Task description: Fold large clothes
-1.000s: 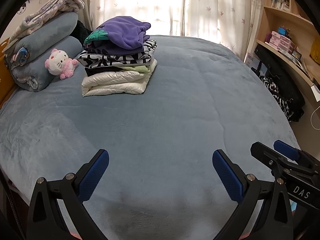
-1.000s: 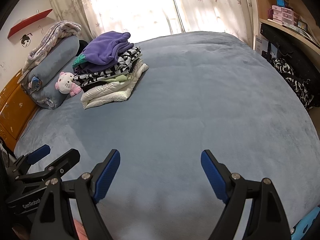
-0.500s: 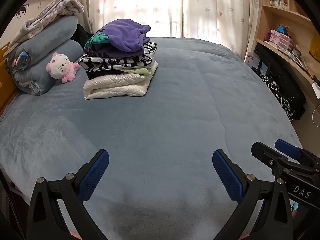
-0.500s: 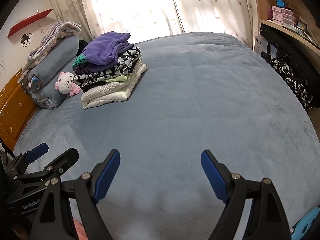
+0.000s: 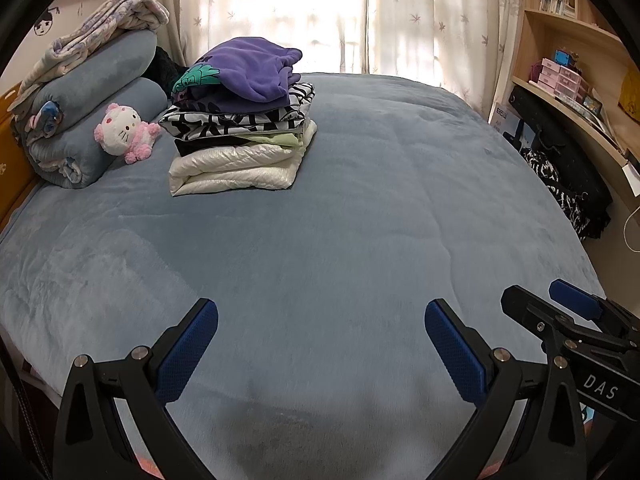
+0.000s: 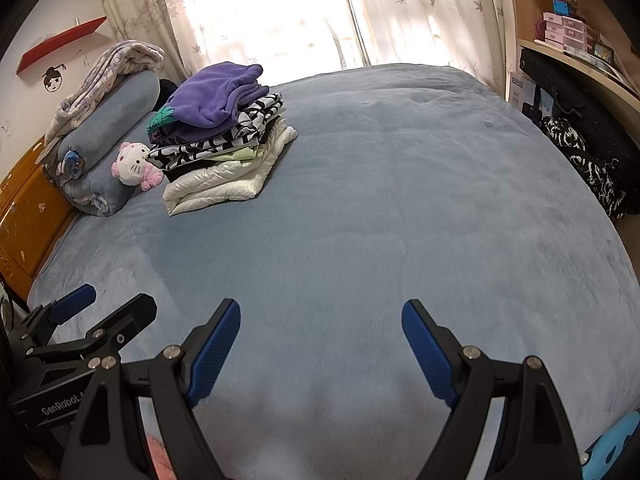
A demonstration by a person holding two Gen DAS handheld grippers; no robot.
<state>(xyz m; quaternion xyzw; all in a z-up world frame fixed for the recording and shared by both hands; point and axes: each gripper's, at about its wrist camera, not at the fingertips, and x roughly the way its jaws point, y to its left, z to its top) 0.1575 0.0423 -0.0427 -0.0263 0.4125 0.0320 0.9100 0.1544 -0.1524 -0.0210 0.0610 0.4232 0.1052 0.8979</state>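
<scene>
A stack of folded clothes [image 5: 240,120] sits at the far left of the blue bed [image 5: 360,220], with a purple garment [image 5: 252,68] on top, a black-and-white patterned one below and a white puffy one at the bottom. The stack also shows in the right wrist view [image 6: 224,136]. My left gripper [image 5: 320,344] is open and empty above the near edge of the bed. My right gripper [image 6: 320,344] is open and empty beside it. Each gripper shows in the other's view, the right one [image 5: 560,320] and the left one [image 6: 104,320].
Rolled blue bedding [image 5: 92,112] with a patterned blanket and a pink-and-white plush cat [image 5: 124,132] lie at the headboard on the left. Wooden shelves [image 5: 568,92] and dark patterned clothes [image 5: 568,192] stand along the right side. Curtains [image 5: 360,12] hang behind the bed.
Both views have shifted slightly; the left wrist view has tilted a little so the stack sits lower in frame. Both grippers stay open and empty.
</scene>
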